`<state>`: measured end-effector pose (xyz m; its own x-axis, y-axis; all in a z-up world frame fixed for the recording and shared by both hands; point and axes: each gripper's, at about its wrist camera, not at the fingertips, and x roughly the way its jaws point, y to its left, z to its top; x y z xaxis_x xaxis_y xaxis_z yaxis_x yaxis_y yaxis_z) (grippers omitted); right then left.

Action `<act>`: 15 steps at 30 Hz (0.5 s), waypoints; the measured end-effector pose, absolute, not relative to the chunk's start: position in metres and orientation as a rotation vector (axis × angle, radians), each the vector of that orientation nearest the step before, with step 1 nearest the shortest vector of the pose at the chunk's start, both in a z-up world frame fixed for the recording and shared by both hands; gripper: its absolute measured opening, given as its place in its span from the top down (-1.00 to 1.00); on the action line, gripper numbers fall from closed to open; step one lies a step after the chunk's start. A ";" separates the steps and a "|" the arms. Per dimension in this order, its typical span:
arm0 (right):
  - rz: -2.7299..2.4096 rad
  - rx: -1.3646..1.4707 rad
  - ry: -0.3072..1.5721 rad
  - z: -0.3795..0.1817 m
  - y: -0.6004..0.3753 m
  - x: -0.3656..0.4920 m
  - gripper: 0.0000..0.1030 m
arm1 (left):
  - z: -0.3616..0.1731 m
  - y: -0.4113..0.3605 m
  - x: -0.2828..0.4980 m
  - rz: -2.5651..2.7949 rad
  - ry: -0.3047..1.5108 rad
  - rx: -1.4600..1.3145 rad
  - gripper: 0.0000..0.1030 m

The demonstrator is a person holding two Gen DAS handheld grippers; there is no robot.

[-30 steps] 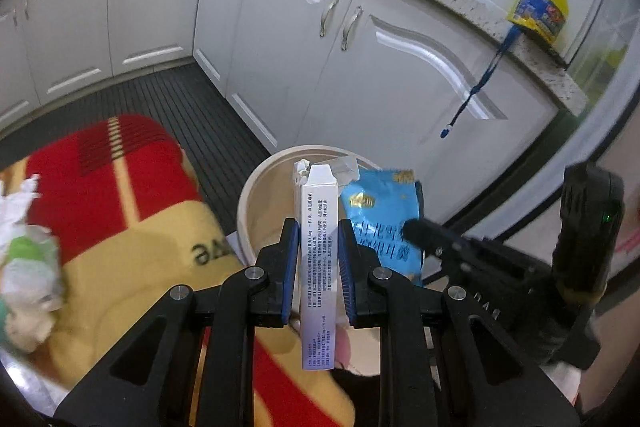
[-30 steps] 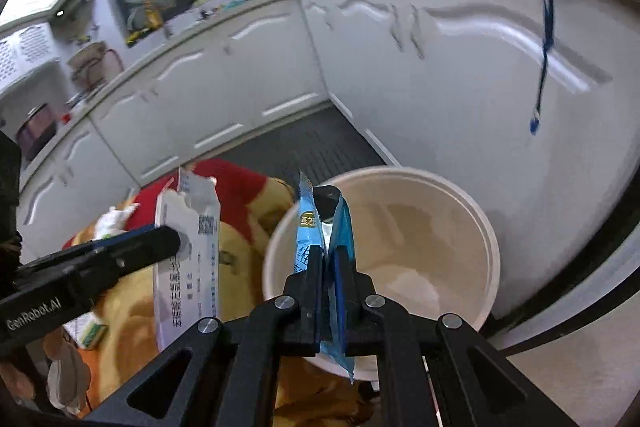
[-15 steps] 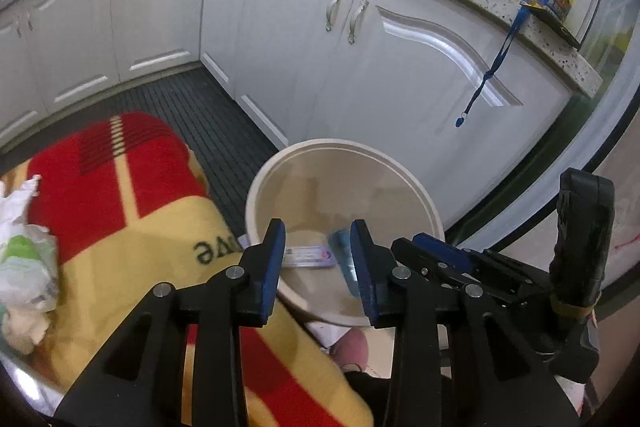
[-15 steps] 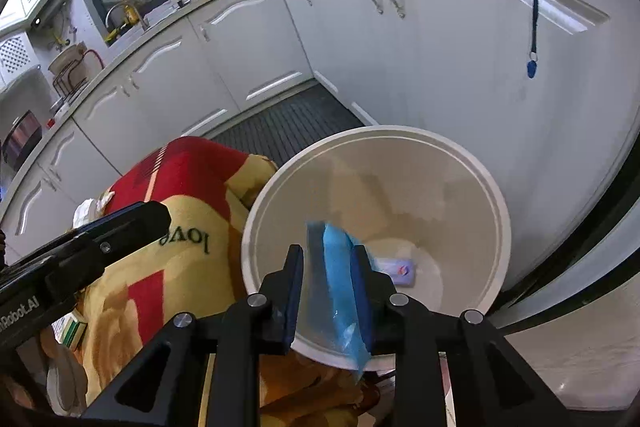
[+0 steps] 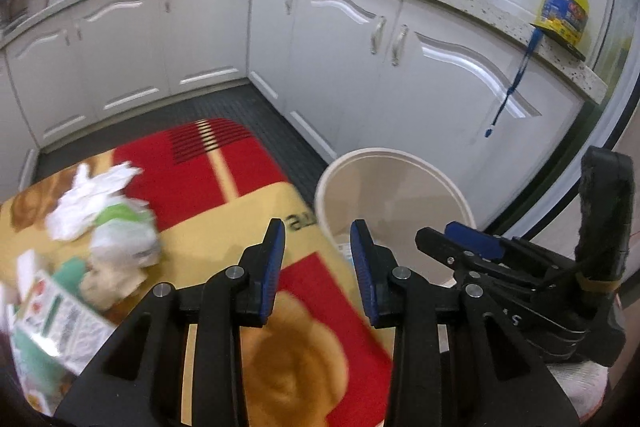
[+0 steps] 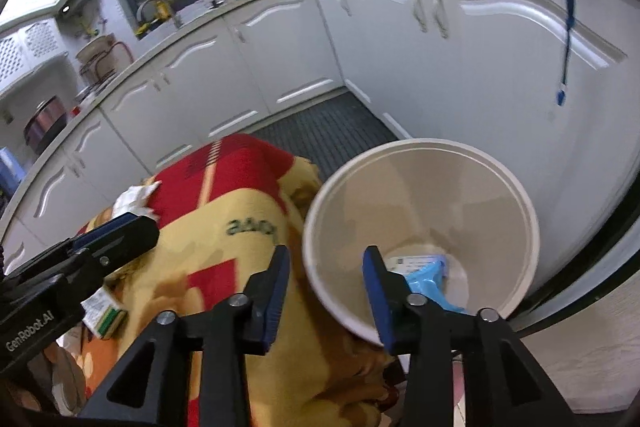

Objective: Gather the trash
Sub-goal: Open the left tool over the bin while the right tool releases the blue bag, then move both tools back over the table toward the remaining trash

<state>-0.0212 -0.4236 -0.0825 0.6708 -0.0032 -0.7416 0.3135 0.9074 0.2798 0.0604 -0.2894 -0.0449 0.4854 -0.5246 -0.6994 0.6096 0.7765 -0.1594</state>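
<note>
Drop done: a blue wrapper (image 6: 430, 277) and small carton (image 6: 416, 261) lie in the bin (image 6: 520, 203) ahead of the right gripper (image 6: 326, 291), its jaws opening, empty. The left gripper (image 5: 318, 269), apart and empty, must next reach the crumpled tissues (image 5: 104, 203) to its left.

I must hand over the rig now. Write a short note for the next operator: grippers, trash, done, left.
Left gripper: open, empty, above the red-and-yellow cloth.
Right gripper: jaws opening, empty, at the rim of the round cream plastic bin.
Done: the white carton and blue wrapper lie in the bin.
Left: crumpled white tissues, a green-and-white wad and a green-and-white printed box on the cloth.
</note>
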 end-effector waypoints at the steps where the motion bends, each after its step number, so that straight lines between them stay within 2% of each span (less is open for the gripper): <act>1: -0.171 0.402 0.818 -0.080 -0.418 -0.020 0.21 | -0.044 -0.282 0.059 -0.675 0.808 0.118 0.38; 3: -0.141 0.391 0.813 -0.076 -0.405 -0.019 0.20 | -0.045 -0.270 0.058 -0.657 0.806 0.120 0.34; 6: -0.108 0.370 0.812 -0.072 -0.388 -0.017 0.18 | -0.045 -0.245 0.055 -0.630 0.810 0.100 0.17; 15: -0.042 0.330 0.810 -0.065 -0.342 -0.012 0.09 | -0.036 -0.193 0.044 -0.562 0.790 0.052 -0.05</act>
<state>-0.0124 -0.3422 -0.0650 0.6915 0.0886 -0.7169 0.1618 0.9483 0.2732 0.0442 -0.1933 -0.0363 0.5658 -0.4591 -0.6849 0.4968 0.8528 -0.1612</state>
